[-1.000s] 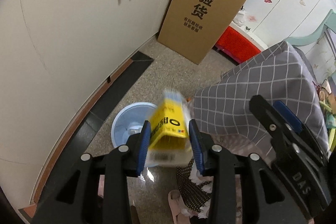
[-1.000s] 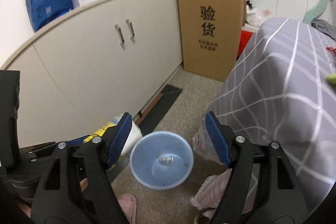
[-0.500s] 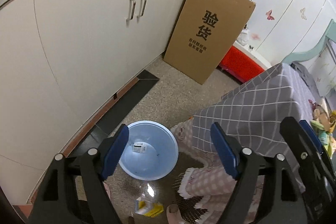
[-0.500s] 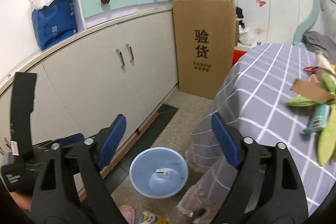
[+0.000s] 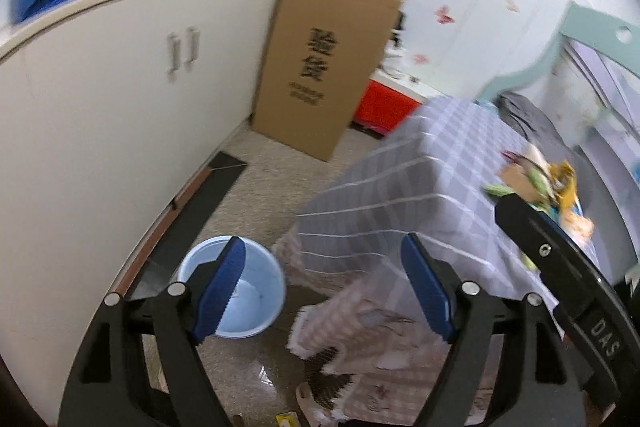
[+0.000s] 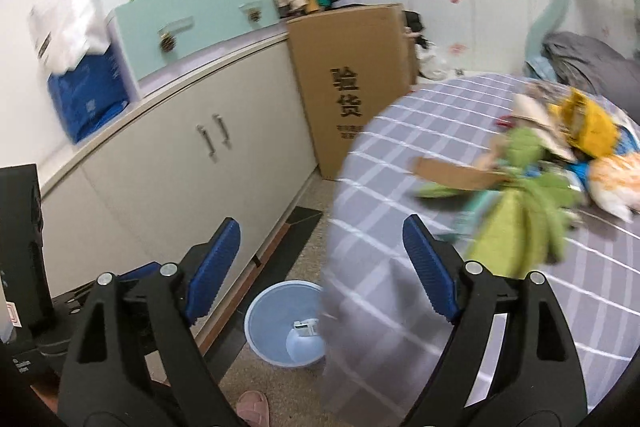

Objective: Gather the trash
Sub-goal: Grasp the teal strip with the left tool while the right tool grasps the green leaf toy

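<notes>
With both the left gripper (image 5: 322,291) and right gripper (image 6: 322,267) spread wide and empty — the trash pile (image 6: 532,163) lay far right on the table (image 6: 400,147), the blue bin (image 6: 284,323) near on the floor — a loose piece could be knocked off.

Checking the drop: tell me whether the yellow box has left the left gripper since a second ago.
Yes. The left gripper is open and empty; the yellow box lies on the floor, nearer the camera than the blue bin.
</notes>
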Motion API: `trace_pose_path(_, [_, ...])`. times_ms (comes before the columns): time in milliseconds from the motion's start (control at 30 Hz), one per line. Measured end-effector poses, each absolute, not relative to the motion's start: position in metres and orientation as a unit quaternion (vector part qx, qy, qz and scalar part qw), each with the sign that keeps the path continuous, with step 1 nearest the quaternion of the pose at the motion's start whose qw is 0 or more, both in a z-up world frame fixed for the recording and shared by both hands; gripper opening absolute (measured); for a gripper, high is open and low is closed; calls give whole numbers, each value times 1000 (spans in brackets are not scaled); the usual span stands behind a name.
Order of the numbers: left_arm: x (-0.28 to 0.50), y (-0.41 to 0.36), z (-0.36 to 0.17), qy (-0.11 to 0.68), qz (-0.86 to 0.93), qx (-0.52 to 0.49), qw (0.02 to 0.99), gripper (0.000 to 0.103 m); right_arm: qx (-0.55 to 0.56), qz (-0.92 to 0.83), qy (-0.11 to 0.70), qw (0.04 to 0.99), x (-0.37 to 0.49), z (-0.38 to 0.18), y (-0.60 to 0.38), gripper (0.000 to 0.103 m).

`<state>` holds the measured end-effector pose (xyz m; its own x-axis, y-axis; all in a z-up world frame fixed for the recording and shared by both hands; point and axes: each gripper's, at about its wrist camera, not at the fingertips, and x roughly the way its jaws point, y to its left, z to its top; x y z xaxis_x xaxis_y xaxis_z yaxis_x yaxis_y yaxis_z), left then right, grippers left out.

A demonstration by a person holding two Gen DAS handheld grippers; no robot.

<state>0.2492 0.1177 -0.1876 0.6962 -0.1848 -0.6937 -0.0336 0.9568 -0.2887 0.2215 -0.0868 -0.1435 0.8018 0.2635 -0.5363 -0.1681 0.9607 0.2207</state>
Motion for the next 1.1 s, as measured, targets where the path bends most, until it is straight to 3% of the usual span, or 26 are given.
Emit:
trace_pose_path(433, [247,12,-162,383,-130,-77,911,78,134,38,303,943,200,-137,-210,82])
trace_pose_path(933, [259,-3,-159,381,-122,-64,914,78,63,58,332,939,239,-141,-193,82])
trace_pose_path(1000, [261,4,-159,380,-114,-69,915,78,43,69,340,937,251,-143,-182,75])
trace_pose_path(1100, [264,11,-158,379,-109,-70,916,78,35,81,373,924,270,-151,-175,52])
